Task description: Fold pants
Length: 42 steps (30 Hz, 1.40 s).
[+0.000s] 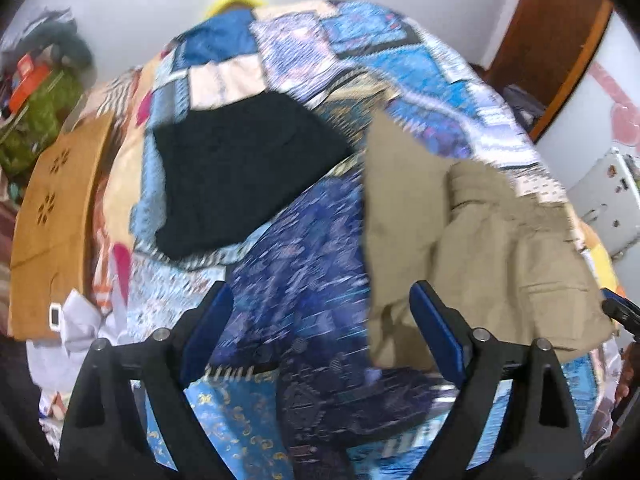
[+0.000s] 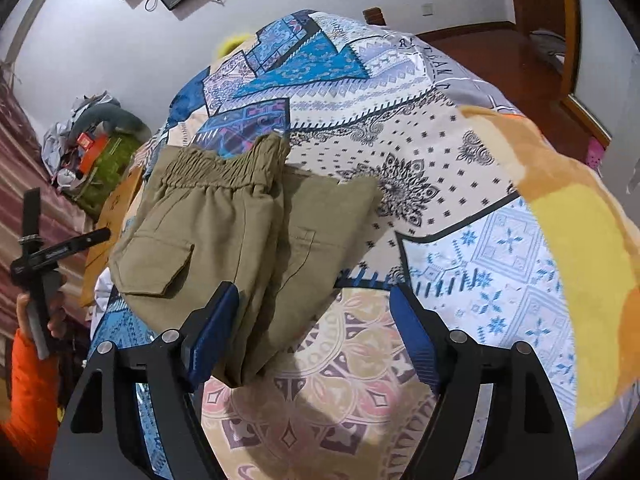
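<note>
I have both sets of jaws standing wide with nothing between them: the left gripper [image 1: 322,328] hangs over bare bedspread, and the right gripper [image 2: 314,328] sits at the near edge of the khaki pants [image 2: 224,236], its left pad beside the cloth but not pinching it. The pants lie folded into a compact bundle on the bed, elastic waistband on the far side, flap pocket up. My worry is that the top layer looks loosely stacked; if I brush it with a pad while I move off, the fold could slide open or the near corner drag along. The patterned bedspread [image 2: 460,184] is soft and rumpled, so nothing lies truly flat. A black garment [image 1: 244,176] rests farther up the bed, well apart from the pants. White walls, wooden floor and a cluttered side shelf surround it.
</note>
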Tool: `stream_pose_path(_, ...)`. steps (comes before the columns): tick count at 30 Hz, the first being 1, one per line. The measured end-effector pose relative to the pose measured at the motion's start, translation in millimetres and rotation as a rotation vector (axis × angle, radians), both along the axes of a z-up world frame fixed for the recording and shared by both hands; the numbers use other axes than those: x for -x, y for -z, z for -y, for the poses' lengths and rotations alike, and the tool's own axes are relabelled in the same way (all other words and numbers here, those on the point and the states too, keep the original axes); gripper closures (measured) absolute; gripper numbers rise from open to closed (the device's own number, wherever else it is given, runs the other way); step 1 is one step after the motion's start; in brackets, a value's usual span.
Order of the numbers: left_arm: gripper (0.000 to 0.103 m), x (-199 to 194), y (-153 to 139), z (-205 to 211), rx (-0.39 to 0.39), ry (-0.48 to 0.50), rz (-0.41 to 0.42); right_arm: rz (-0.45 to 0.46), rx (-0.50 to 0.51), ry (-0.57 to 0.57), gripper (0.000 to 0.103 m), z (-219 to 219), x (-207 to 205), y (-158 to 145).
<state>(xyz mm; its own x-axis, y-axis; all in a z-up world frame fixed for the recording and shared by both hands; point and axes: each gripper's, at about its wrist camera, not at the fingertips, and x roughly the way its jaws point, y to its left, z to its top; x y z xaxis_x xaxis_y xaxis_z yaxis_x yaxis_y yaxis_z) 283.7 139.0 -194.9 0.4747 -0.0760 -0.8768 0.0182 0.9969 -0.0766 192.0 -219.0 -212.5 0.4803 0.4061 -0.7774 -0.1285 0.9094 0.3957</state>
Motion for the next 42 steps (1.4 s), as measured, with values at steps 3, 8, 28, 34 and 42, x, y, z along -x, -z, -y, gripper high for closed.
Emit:
stream_pose_path(3, 0.003, -8, -4, 15, 0.058, 0.053, 0.003, 0.014, 0.002, -0.002, 0.028, -3, -4, -7)
stream_pose_path(8, 0.003, -32, 18, 37, 0.106, 0.087, -0.063, -0.001, -0.075, -0.01, 0.025, -16, -15, -3)
stream_pose_path(28, 0.065, -48, 40, 85, 0.07, 0.115, -0.051, 0.023, -0.077, -0.141, 0.049, -45, -39, 18)
stream_pose_path(34, 0.083, -37, 30, 87, 0.015, 0.107, -0.035, 0.052, -0.013, -0.196, 0.087, -55, -50, 7)
stream_pose_path(42, 0.102, -9, -1, 64, 0.03, 0.076, 0.053, 0.161, 0.022, -0.257, 0.091, -66, -56, -30)
